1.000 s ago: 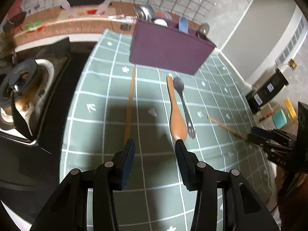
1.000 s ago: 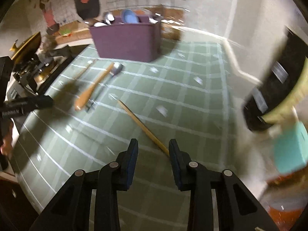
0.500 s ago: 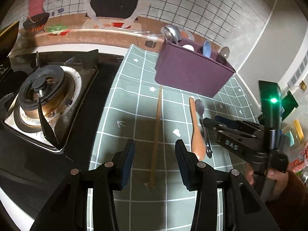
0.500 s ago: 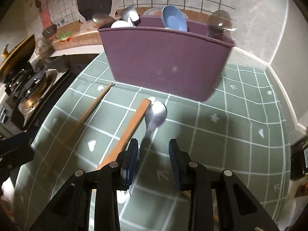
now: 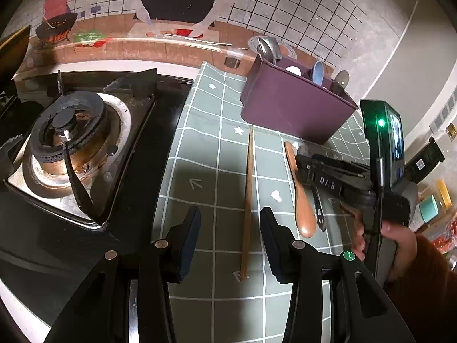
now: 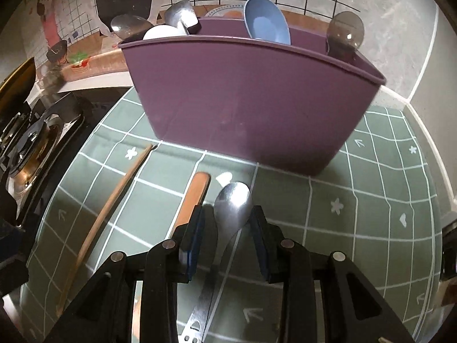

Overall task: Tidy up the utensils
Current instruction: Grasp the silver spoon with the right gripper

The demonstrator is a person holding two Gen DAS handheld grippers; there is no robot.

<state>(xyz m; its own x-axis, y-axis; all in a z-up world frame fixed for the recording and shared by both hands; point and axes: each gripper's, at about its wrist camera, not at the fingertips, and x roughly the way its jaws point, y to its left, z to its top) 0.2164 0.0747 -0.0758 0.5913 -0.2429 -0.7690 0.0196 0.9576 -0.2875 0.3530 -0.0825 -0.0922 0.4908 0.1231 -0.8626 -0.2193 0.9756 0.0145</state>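
Observation:
A purple utensil caddy (image 5: 294, 111) (image 6: 248, 100) stands at the back of the green checked mat (image 5: 205, 171), with a blue spoon (image 6: 265, 25) and metal spoons in it. On the mat lie a wooden chopstick (image 5: 247, 200) (image 6: 114, 200), a wooden spoon (image 5: 300, 194) (image 6: 194, 197) and a metal spoon (image 6: 232, 205). My left gripper (image 5: 230, 245) hovers open, and the chopstick's near end lies between its fingers. My right gripper (image 6: 227, 234) (image 5: 302, 168) is low over the metal spoon, open. The spoon's neck sits between its pads without touching them.
A gas stove (image 5: 68, 131) with its black pan supports borders the mat on the left. A tiled wall with stickers runs behind the caddy. A person's hand (image 5: 400, 240) in an orange sleeve holds the right gripper. Jars and boxes stand off the mat's right edge.
My right gripper swept in toward the caddy and sank over the metal spoon. My left gripper shifted left, bringing the stove into view and the chopstick between its fingers.

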